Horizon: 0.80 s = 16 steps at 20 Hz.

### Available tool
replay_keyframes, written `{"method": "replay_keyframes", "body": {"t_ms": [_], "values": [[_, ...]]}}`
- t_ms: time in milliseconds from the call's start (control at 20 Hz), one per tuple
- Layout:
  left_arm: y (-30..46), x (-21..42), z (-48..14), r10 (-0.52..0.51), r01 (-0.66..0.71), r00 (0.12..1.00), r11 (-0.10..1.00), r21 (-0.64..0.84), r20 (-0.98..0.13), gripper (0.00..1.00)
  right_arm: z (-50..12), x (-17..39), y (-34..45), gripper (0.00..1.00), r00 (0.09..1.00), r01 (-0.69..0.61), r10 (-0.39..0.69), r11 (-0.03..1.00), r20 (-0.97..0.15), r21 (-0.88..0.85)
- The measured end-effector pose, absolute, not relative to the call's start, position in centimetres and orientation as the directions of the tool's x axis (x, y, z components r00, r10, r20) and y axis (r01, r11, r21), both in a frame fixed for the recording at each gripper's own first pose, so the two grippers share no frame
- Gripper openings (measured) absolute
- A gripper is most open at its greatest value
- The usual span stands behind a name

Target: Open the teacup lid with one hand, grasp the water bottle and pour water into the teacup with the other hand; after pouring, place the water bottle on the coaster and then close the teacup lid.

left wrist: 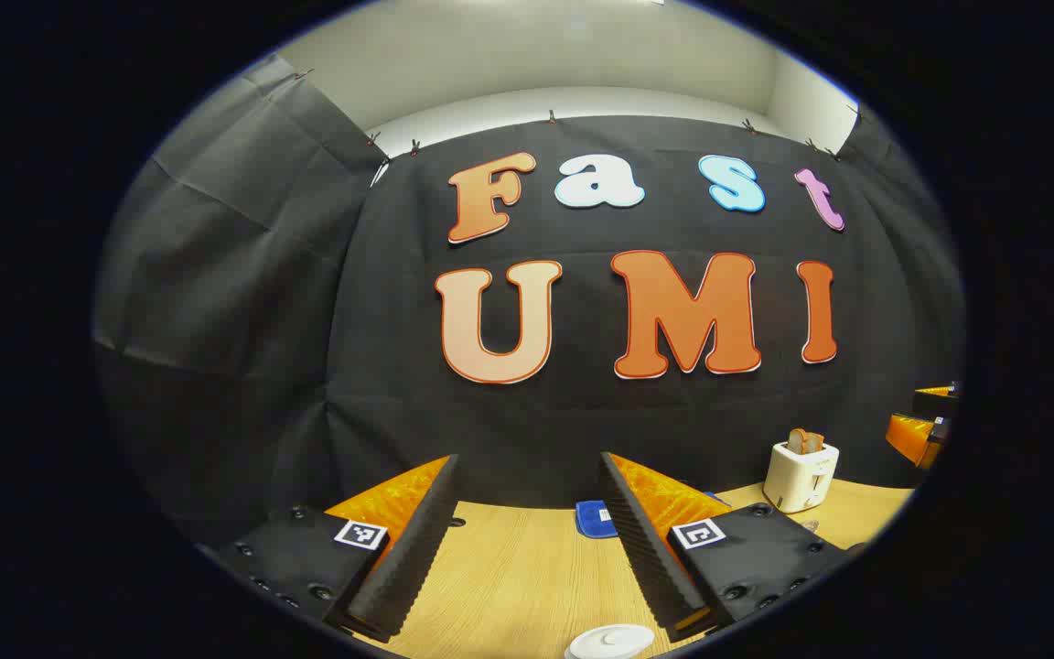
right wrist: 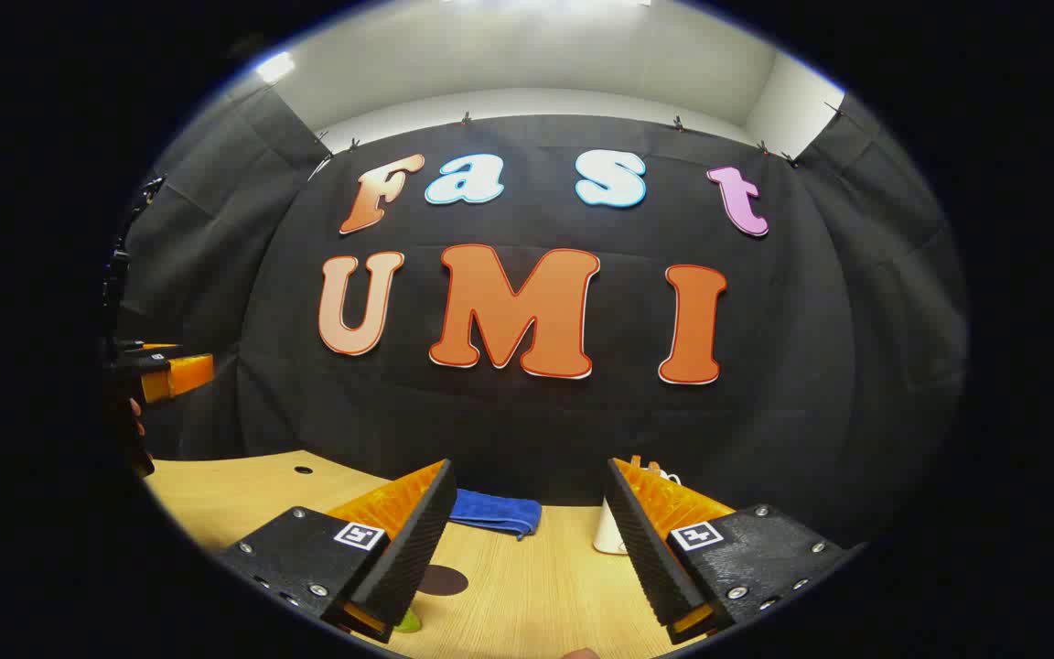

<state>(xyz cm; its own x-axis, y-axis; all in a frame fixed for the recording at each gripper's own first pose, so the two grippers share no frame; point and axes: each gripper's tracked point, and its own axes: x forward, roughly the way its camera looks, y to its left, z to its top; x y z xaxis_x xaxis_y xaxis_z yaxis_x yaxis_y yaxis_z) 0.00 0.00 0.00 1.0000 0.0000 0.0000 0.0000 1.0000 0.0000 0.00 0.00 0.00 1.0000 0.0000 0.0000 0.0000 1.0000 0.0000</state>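
Your left gripper [left wrist: 527, 526] hangs above the pale wood-grain table [left wrist: 527, 586] with its ribbed fingers spread wide, nothing between them. The white, rounded teacup lid [left wrist: 611, 642] sits just below and ahead, at the bottom edge. A folded blue cloth [left wrist: 591, 519] lies at the back — a boxy white toaster [left wrist: 800, 476] stands to its right. Your right gripper [right wrist: 527, 531] is likewise spread and empty, over a dark round coaster [right wrist: 443, 580] — flat, smooth — beside its left finger.

We see each gripper, left gripper [left wrist: 527, 540] and right gripper [right wrist: 527, 540], bearing black screwed mounts, square black-and-white markers, and ribbed fingers [left wrist: 408, 549].
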Motion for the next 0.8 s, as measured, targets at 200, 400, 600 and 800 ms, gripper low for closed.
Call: {"method": "replay_keyframes", "body": {"t_ms": [200, 400, 600, 800], "values": [[0.2, 0.0, -0.6, 0.010, -0.010, 1.000, 1.000, 0.008, -0.016, 0.97, -1.1, -0.2, 0.3, 0.98, 0.999, -0.016, 0.016, 1.000, -0.031, 0.000], [0.1, -0.1, -1.2, 0.013, -0.012, 0.999, 1.000, 0.011, -0.032, 0.96, -1.0, -0.6, 0.9, 0.98, 0.999, -0.032, 0.032, 0.999, -0.033, -0.006], [0.0, -0.1, -1.2, 0.010, -0.010, 0.999, 1.000, 0.003, -0.033, 0.97, -1.5, -0.9, 1.4, 0.98, 0.998, -0.049, 0.048, 0.999, -0.035, -0.016], [-0.5, -0.3, -1.0, -0.003, 0.003, 1.000, 1.000, 0.007, -0.020, 0.97, -2.7, -1.2, 2.4, 0.98, 0.996, -0.074, 0.073, 0.997, -0.057, -0.016]]}}
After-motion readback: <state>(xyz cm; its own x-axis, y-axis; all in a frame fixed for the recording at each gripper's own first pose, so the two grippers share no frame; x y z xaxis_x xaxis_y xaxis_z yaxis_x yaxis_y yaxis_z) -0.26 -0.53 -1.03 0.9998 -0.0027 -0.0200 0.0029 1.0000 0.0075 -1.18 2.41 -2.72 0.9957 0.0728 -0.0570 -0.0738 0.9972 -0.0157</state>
